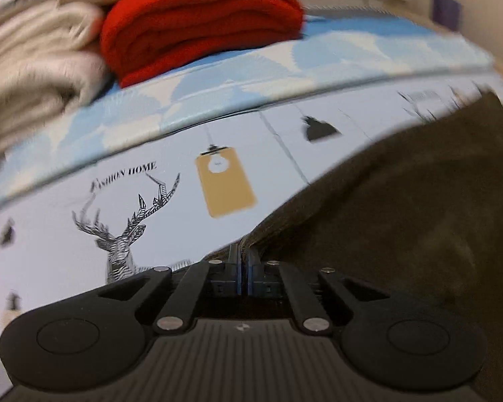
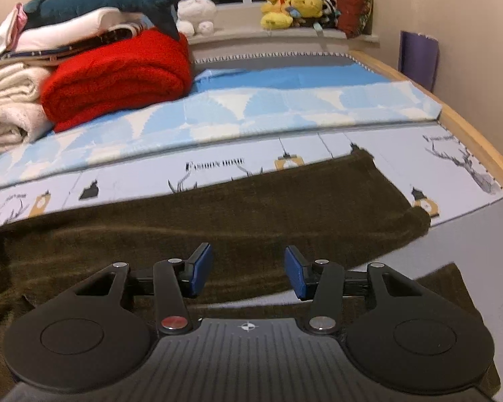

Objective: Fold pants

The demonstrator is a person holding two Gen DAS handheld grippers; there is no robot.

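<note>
Dark olive-brown pants (image 2: 251,207) lie spread across the printed mat (image 2: 459,167), one leg reaching to the right, the other leg lower right. My right gripper (image 2: 248,271) hovers open just above the pants, blue pads apart and empty. In the left wrist view the pants (image 1: 402,201) fill the right side. My left gripper (image 1: 244,261) is shut on the pants' edge, the fabric pinched between the closed blue pads and lifted off the mat (image 1: 67,241).
A folded red blanket (image 2: 117,77) and cream blankets (image 2: 6,107) are stacked at the back left, also in the left wrist view (image 1: 198,23). Plush toys (image 2: 291,6) sit on the windowsill. A wooden bed edge (image 2: 479,140) runs along the right.
</note>
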